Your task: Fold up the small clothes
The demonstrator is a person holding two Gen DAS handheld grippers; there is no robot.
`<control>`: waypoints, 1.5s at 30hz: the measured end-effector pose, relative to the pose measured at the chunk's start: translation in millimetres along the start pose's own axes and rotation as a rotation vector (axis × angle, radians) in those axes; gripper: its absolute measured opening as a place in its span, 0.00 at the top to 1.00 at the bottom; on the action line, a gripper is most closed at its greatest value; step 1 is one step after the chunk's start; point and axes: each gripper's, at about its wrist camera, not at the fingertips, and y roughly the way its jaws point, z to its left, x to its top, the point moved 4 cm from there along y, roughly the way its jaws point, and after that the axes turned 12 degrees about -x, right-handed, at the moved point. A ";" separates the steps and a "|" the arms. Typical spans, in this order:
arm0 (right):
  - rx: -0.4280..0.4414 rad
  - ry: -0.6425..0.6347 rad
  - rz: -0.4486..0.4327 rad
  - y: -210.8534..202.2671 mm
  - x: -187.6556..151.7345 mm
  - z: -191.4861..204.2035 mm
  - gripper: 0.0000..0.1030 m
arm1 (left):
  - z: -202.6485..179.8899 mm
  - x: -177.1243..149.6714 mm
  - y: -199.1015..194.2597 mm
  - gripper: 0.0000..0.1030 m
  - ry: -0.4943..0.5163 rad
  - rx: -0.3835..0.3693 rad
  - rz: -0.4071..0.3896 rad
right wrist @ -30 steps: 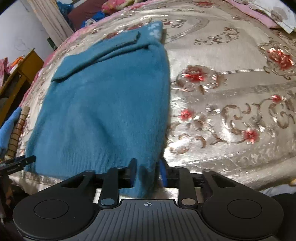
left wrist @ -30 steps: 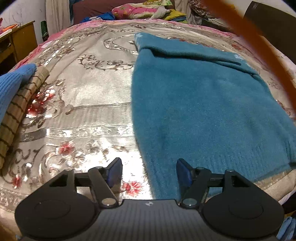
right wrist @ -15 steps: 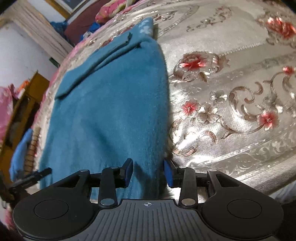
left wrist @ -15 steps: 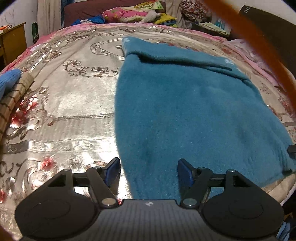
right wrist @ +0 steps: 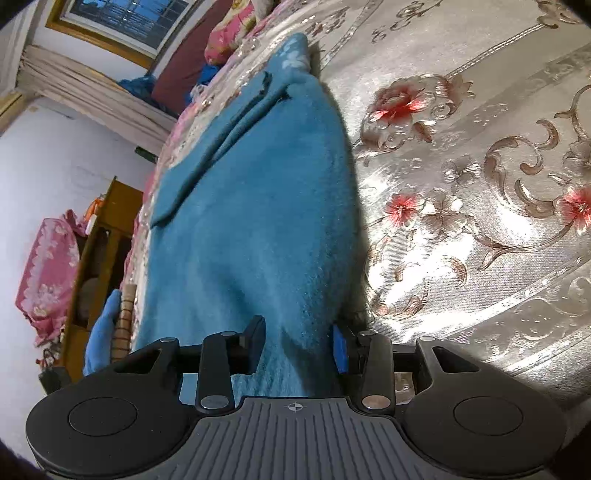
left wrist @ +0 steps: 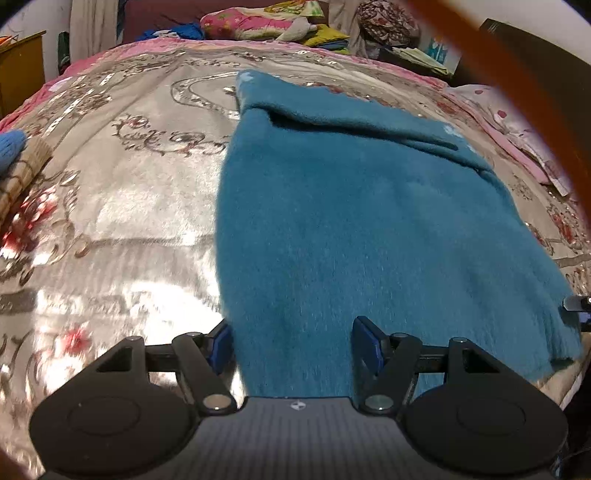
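Left wrist: left gripper (left wrist: 291, 341) has slid rightward, jaws spread astride near-left hem corner of teal sweater (left wrist: 369, 221) flat on bedspread (left wrist: 129, 206).

Right wrist: right gripper (right wrist: 297, 345) has dropped, rolled; jaws part-spread, straddling right hem corner, grasp pending.

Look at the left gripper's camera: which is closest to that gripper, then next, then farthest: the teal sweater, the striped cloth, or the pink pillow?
From the left gripper:
1. Teal sweater, its near hem between the open fingers.
2. Striped cloth, at the left edge.
3. Pink pillow, far back, beyond the bed.
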 end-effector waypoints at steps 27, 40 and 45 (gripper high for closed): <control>0.182 0.032 0.053 31.7 8.6 17.4 0.75 | 14.0 16.6 2.0 0.54 -0.032 -0.132 0.002; 0.336 0.086 -0.002 21.4 30.8 37.7 0.81 | 22.3 29.4 1.2 0.77 -0.062 -0.201 0.000; 0.268 0.064 0.032 26.7 26.6 34.0 0.79 | 29.0 25.4 1.7 0.68 -0.091 -0.203 0.013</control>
